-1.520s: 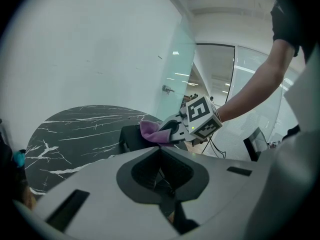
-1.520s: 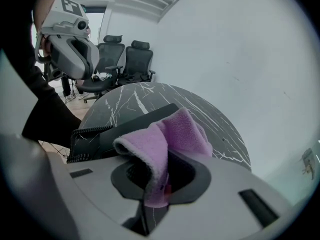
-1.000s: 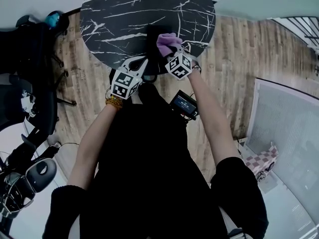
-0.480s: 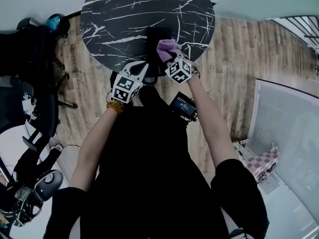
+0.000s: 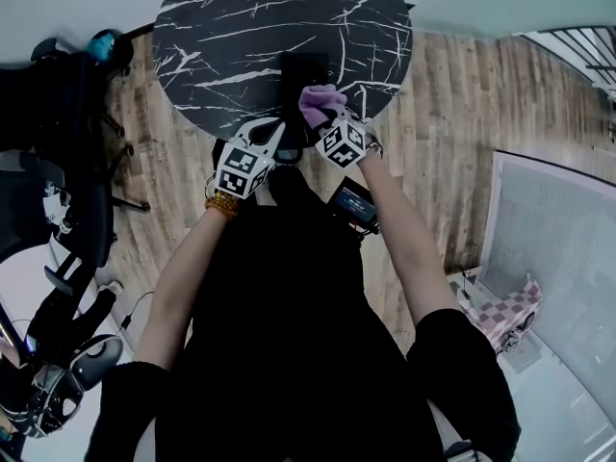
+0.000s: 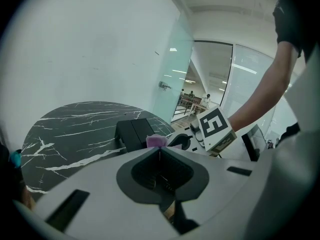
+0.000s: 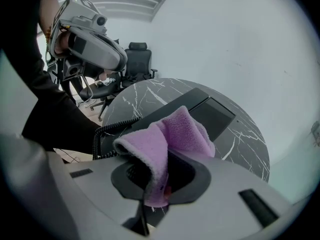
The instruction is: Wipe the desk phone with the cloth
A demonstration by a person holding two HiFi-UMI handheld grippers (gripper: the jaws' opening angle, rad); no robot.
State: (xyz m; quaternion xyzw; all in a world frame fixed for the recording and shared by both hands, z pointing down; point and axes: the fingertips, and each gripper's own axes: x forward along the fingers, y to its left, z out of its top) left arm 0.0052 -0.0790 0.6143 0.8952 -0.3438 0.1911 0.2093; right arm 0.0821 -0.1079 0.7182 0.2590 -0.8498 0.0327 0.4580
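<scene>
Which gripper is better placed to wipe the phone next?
Right. The right gripper is shut on the purple cloth and holds it close by the phone. The left gripper is shut on nothing, so it has nothing to wipe with.

Most of the desk (image 5: 221, 27) is bare marble, so the far and left parts are wide open. Only the desk phone (image 5: 303, 70) sits there, near the front edge, with its coiled cord (image 7: 107, 131) at the near side. Both tools crowd that spot: the right tool (image 5: 327, 121) with the cloth (image 5: 320, 101) bunched in it, and the left tool (image 5: 277, 133) just beside. Office chairs (image 5: 67, 162) block the floor on the left.
</scene>
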